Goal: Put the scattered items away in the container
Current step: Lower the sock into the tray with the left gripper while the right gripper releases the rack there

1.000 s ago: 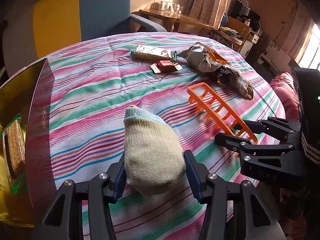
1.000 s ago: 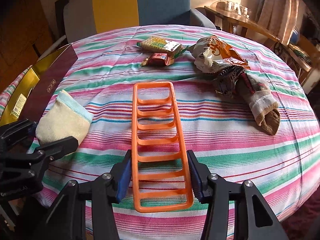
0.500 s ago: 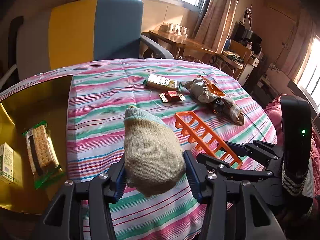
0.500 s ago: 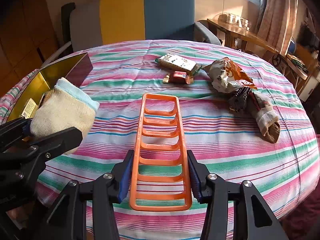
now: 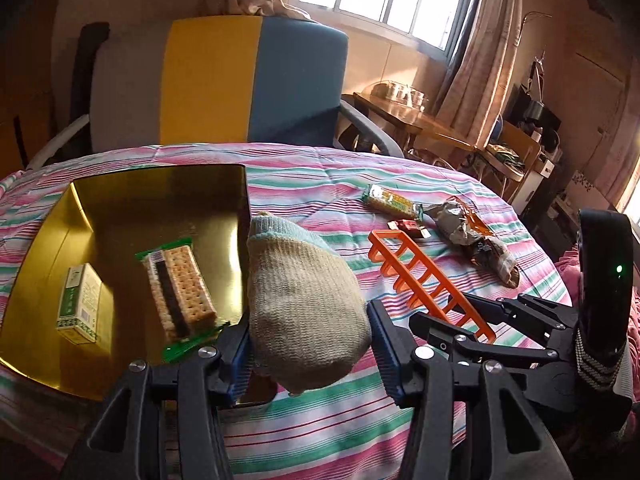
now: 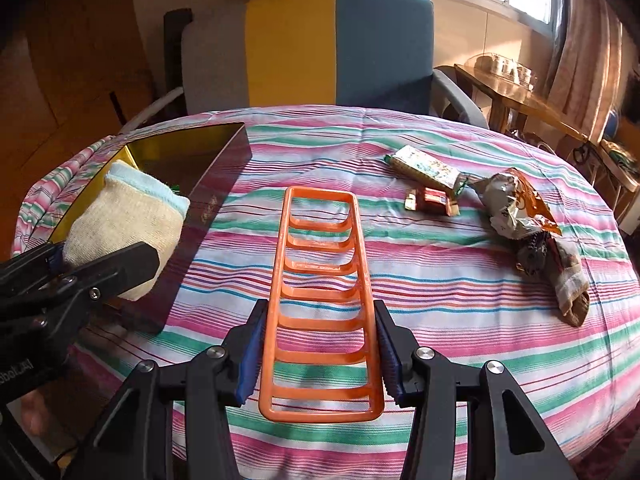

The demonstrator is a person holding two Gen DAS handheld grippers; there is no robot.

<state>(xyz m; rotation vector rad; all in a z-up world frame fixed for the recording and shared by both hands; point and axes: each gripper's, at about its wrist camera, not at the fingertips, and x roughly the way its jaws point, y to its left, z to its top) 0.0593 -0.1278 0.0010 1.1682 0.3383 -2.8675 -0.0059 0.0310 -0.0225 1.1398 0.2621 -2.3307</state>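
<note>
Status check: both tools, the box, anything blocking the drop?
Left tool shut on cream sock, at gold box edge. Right tool shut on orange rack. Box holds crackers, small carton. Nothing blocking.

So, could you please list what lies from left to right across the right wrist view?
Left gripper holding the cream sock → gold box → orange rack → green biscuit packet → crumpled snack bag → brown sock.
</note>
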